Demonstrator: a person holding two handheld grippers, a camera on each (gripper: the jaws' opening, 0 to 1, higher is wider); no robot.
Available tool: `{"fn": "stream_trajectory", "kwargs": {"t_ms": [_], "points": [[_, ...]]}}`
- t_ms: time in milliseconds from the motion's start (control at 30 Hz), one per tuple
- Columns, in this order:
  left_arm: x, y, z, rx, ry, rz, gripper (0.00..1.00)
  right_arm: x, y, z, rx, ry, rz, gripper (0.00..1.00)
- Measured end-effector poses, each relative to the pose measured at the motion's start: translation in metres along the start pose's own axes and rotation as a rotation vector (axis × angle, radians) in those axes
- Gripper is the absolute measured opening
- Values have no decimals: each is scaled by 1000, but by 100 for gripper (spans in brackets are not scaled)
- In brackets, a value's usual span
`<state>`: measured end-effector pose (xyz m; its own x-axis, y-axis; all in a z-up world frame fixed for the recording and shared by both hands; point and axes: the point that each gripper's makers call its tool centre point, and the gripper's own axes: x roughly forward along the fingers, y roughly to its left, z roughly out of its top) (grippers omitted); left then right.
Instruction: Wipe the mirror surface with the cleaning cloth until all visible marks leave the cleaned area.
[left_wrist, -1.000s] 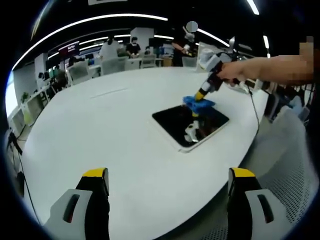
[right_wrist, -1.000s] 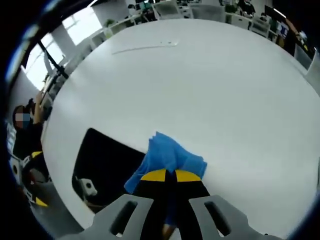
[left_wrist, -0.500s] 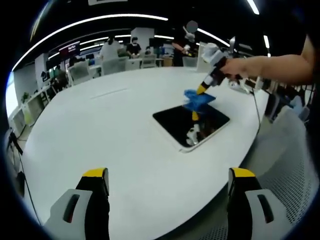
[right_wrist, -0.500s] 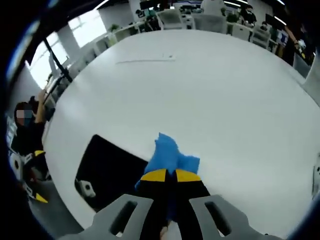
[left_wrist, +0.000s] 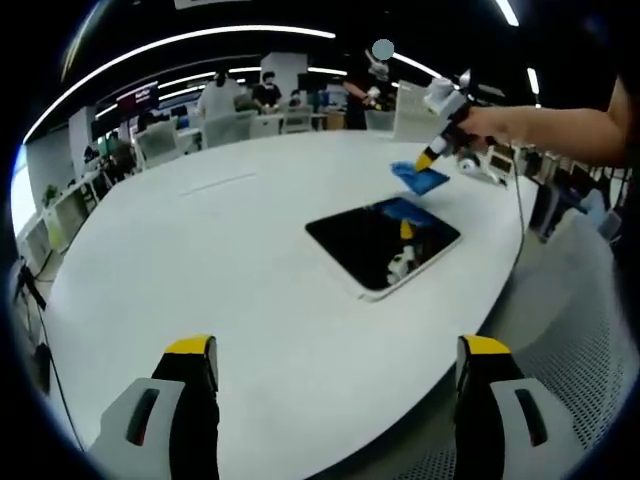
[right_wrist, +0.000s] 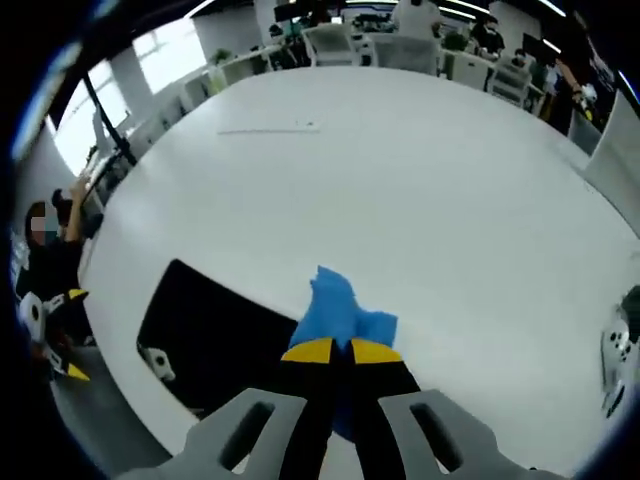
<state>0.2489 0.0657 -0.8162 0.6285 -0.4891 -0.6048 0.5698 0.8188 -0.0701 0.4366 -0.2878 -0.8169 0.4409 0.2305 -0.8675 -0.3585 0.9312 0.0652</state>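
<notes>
The right gripper (right_wrist: 331, 352) was clamped on the blue cleaning cloth (right_wrist: 342, 310), its yellow-tipped jaws pressed together with the fabric bunched between them. In the left gripper view, that right gripper (left_wrist: 432, 160) held the cloth (left_wrist: 419, 178) above the white counter (left_wrist: 220, 250), lifted clear of the mirror (left_wrist: 382, 240) and just beyond its far edge. A person's hand (left_wrist: 480, 128) gripped the tool's handle. The dark, rectangular mirror lay flat near the counter's rim, reflecting the cloth and gripper. The left gripper (left_wrist: 335, 395) hung low over the counter's near edge, jaws spread wide and holding nothing, well apart from the mirror. Office chairs (left_wrist: 235, 128) and people stood beyond the counter.
</notes>
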Motion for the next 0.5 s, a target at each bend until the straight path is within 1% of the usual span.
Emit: {"fn": "stream_trajectory", "kwargs": {"t_ms": [167, 267, 367, 433, 500], "points": [[0, 1, -1, 1, 3, 2, 99, -3, -18, -11, 2, 13, -22, 0], [1, 1, -2, 3, 7, 2, 99, 1, -20, -15, 21, 17, 1, 0], [0, 1, -2, 3, 8, 3, 99, 6, -23, -22, 8, 28, -7, 0], [0, 1, -2, 2, 9, 4, 99, 11, -23, -28, 34, 30, 7, 0], [0, 2, -2, 3, 10, 7, 98, 16, -23, -33, 32, 27, 4, 0]]}}
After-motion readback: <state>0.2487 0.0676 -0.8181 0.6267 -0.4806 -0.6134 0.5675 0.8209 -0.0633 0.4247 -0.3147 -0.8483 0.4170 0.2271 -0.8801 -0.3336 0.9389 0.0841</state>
